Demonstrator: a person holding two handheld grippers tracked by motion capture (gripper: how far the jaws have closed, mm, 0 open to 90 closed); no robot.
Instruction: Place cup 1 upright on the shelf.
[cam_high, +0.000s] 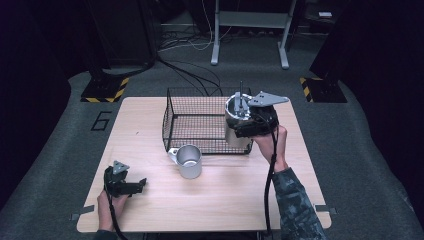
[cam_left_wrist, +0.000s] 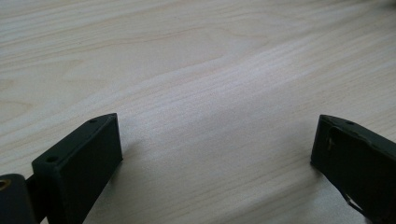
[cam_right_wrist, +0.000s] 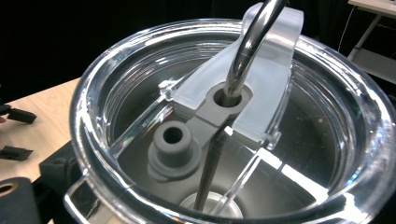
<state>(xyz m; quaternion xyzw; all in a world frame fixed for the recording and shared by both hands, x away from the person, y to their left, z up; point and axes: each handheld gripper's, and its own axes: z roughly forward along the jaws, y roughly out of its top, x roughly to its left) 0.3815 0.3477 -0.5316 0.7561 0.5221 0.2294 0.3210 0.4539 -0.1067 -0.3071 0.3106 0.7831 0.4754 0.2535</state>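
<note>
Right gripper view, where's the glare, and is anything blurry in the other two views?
Right gripper view: bright glare streaks on the clear lid and metal straw. Left gripper view: table grain soft, jaws sharp. High view: evenly lit table, dark surroundings.

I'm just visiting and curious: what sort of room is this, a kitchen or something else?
Probably a lab or recording studio, not a kitchen: dark curtains surround one small wooden table, cables trail across grey carpet, and hazard-striped stand bases sit behind it.
</note>
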